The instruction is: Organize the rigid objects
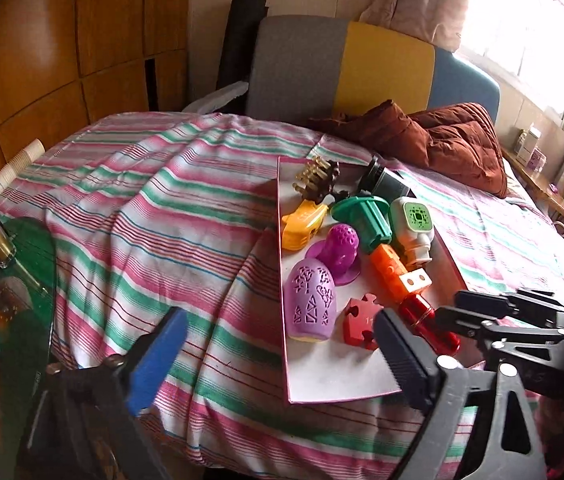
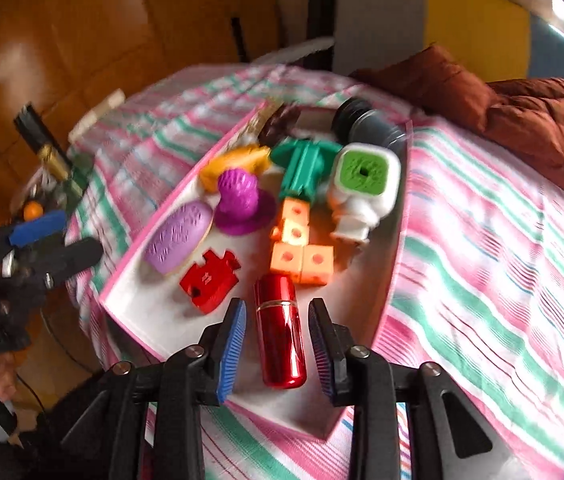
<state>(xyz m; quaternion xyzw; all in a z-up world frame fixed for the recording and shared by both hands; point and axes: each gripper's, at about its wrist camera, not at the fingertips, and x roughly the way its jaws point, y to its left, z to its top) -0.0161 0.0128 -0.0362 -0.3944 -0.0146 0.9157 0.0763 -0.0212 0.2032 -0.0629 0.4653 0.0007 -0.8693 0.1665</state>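
Note:
A shallow white tray with a pink rim [image 1: 333, 376] [image 2: 154, 312] lies on the striped bed. It holds several rigid toys: a lilac egg shape [image 1: 311, 304] [image 2: 178, 238], a red puzzle piece [image 1: 361, 320] [image 2: 210, 280], orange cubes [image 2: 301, 246], a purple knob [image 1: 339, 250], a green part [image 1: 365, 216] and a white-green block [image 2: 365, 184]. A shiny red cylinder [image 2: 280, 332] [image 1: 433, 326] rests in the tray's near end between the pads of my right gripper [image 2: 278, 324] [image 1: 447, 308], with slim gaps on both sides. My left gripper [image 1: 280, 320] [image 2: 62, 240] stands wide open and holds nothing.
A brown quilt [image 1: 441, 140] lies at the far right of the bed, in front of a grey, yellow and blue headboard [image 1: 341, 64]. On the left a glass side table [image 1: 22, 280] carries a bottle and an orange. A wooden wardrobe stands behind.

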